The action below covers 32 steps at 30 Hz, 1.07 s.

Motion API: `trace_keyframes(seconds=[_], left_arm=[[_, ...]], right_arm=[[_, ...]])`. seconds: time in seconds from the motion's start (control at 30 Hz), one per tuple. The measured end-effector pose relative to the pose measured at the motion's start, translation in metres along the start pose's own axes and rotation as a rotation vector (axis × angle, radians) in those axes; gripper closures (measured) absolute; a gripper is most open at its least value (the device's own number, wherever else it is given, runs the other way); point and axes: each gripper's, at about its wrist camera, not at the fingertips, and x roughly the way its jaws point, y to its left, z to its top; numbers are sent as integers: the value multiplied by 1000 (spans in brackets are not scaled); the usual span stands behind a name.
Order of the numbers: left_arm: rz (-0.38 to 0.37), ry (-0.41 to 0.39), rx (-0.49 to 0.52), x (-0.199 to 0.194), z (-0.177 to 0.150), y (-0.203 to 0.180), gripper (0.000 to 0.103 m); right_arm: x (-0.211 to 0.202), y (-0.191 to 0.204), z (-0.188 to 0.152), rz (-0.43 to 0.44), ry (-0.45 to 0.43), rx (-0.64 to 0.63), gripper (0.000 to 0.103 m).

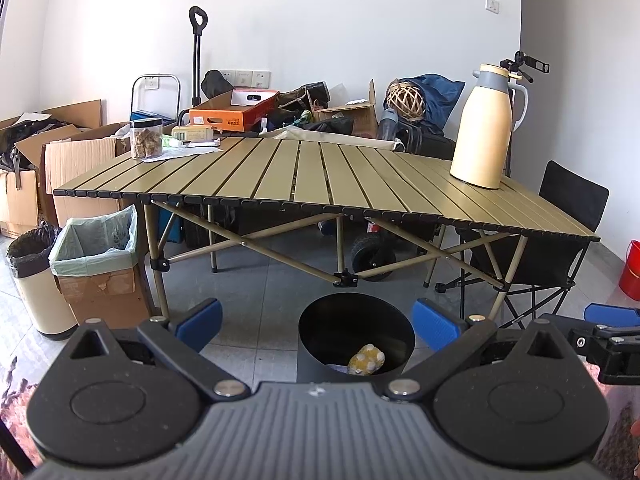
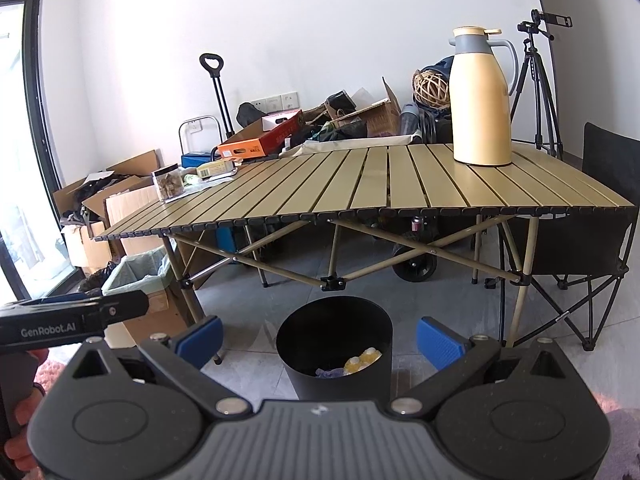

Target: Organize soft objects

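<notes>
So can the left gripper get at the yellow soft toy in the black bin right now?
Probably yes. The left gripper is open and empty, the black bin has no lid, and the yellow toy lies uncovered inside, though deep.

We count one folding table (image 1: 304,176), one cream jug (image 1: 486,128), one clear jar (image 1: 146,139), one black bin (image 1: 356,338) holding one yellow soft toy (image 1: 366,359), two lined bins, one tripod (image 2: 538,80), one folding chair (image 1: 572,216), two grippers, both spread wide.

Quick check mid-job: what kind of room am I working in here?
Probably a spare room at home used for storage: a folding camping table, open cardboard boxes heaped along the wall, and a tripod in the corner.
</notes>
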Motion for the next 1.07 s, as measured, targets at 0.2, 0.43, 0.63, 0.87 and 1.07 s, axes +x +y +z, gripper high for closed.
trace_keyframes(seconds=[0.2, 0.43, 0.63, 0.87, 1.07], left_arm=[[2, 2, 0, -1, 1, -1, 0], [2, 3, 1, -1, 1, -1, 0], [0, 3, 4, 0, 2, -3, 0], [-4, 8, 5, 3, 1, -2, 0], [-7, 15, 6, 5, 1, -2, 0]], right_arm=[[0, 0, 0, 1, -1, 0, 0], [0, 1, 0, 0, 1, 1, 0], [0, 1, 0, 0, 1, 1, 0], [0, 1, 0, 0, 1, 2, 0], [6, 3, 0, 2, 12, 7, 0]])
